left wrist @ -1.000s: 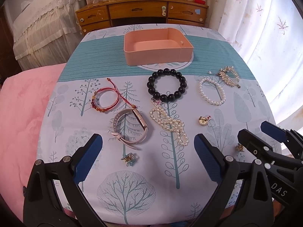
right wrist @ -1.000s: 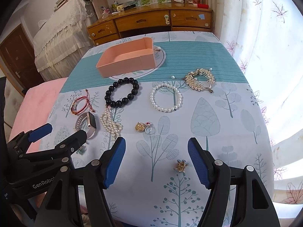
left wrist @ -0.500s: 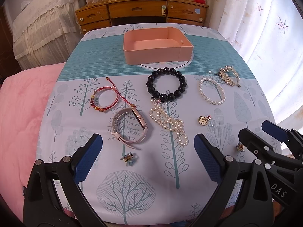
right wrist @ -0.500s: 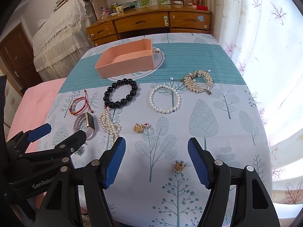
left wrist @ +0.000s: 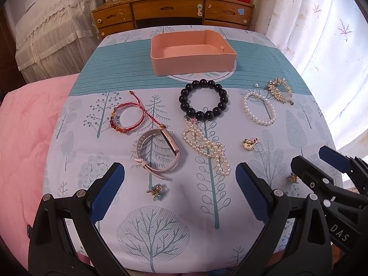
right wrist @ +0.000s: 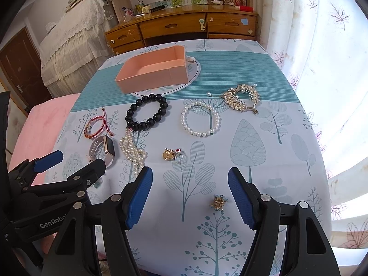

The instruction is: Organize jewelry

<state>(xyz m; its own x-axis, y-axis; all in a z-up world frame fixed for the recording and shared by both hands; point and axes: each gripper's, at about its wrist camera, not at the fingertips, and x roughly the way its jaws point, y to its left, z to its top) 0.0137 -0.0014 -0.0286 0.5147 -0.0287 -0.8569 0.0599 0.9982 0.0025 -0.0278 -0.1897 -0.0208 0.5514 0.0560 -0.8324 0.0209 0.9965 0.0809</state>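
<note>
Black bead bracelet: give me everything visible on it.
The black bead bracelet is a closed ring of large, glossy, round black beads, glass or stone by the look. It lies flat on the tree-print tablecloth, just in front of the empty pink box and apart from it. At its near edge it meets the end of the heaped pearl strand. No tool touches it.
</note>
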